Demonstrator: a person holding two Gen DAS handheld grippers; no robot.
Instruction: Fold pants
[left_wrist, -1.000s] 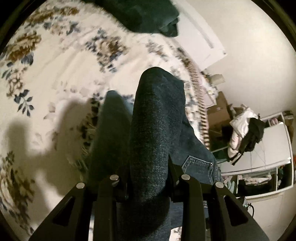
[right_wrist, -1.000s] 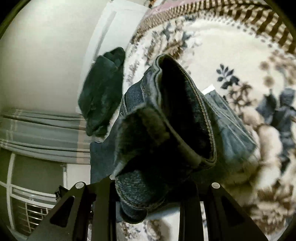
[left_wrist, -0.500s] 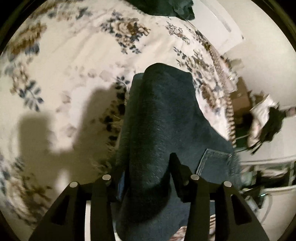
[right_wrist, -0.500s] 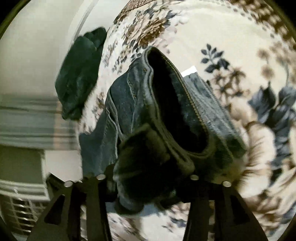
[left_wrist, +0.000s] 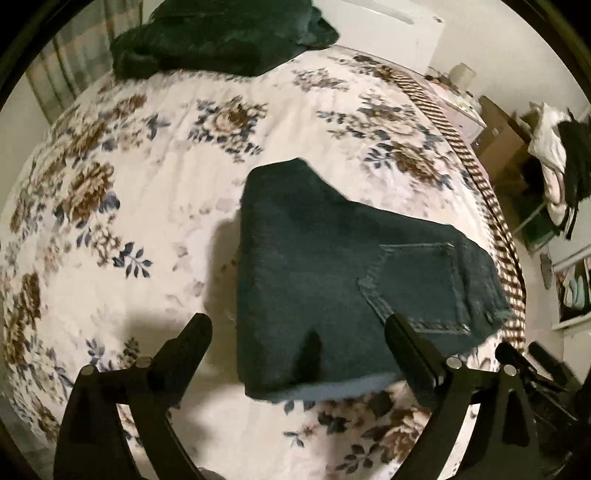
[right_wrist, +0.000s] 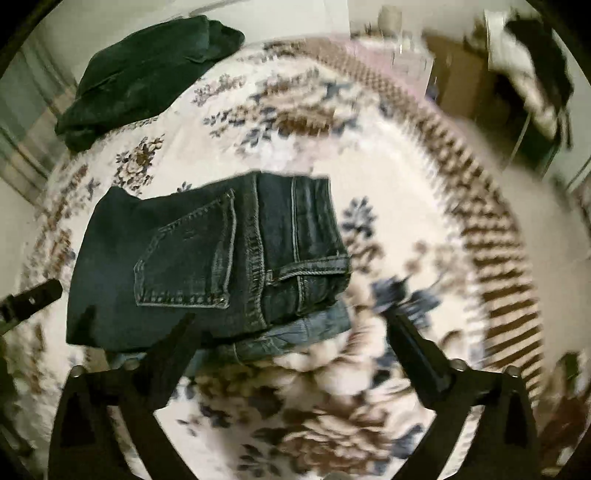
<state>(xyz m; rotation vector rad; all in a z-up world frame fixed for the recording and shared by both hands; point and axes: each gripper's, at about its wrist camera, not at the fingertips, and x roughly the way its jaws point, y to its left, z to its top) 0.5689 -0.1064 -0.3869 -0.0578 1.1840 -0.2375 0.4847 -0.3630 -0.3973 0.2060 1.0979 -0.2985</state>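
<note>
On the floral bedspread (left_wrist: 155, 206), folded jeans (left_wrist: 325, 280) lie beyond both spread, empty grippers: left gripper (left_wrist: 299, 328), right gripper (right_wrist: 291, 325).

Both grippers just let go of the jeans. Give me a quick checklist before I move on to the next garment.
1. Left hand-held gripper released: ok, jaws wide apart, nothing between them.
2. Right hand-held gripper released: ok, open and empty.
3. Jeans lying folded on the bedspread: ok, compact stack, back pocket on top.
4. Fold edges squared: not ok, a lighter lower layer sticks out at the near edge.
5. Jeans well inside the bed's striped border: cannot tell, waistband end lies close to it.
6. Dark green garment at far edge reachable: cannot tell.
</note>
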